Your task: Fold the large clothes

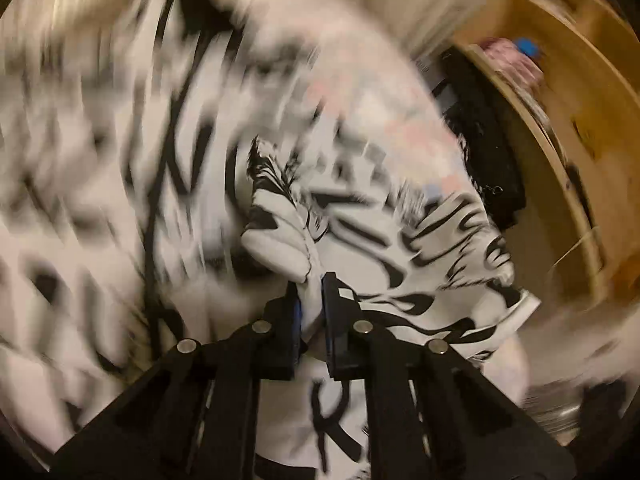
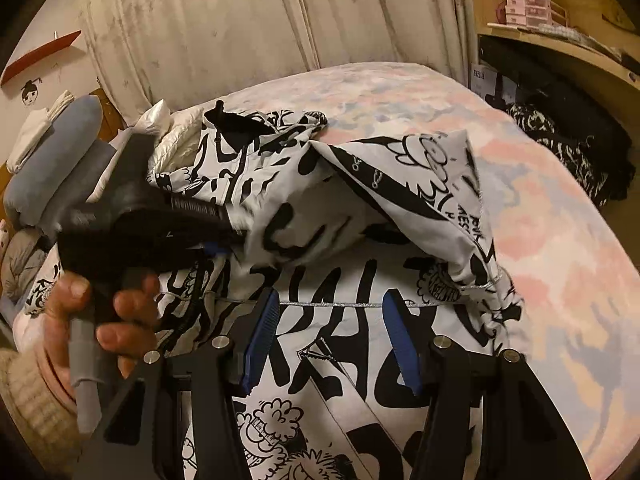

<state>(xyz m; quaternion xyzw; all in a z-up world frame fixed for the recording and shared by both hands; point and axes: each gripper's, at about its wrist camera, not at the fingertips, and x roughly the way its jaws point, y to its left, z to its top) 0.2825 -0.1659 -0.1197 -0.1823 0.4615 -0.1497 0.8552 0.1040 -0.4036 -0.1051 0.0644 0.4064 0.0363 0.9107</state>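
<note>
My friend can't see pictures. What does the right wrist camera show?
The right gripper hangs open over a black-and-white cartoon-print garment on a pastel bedspread. At left, a hand holds the left gripper, clamped on a lifted fold.

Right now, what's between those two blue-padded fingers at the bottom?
Nothing gripped: the right gripper stands open above the printed garment, shown in the right wrist view.
</note>
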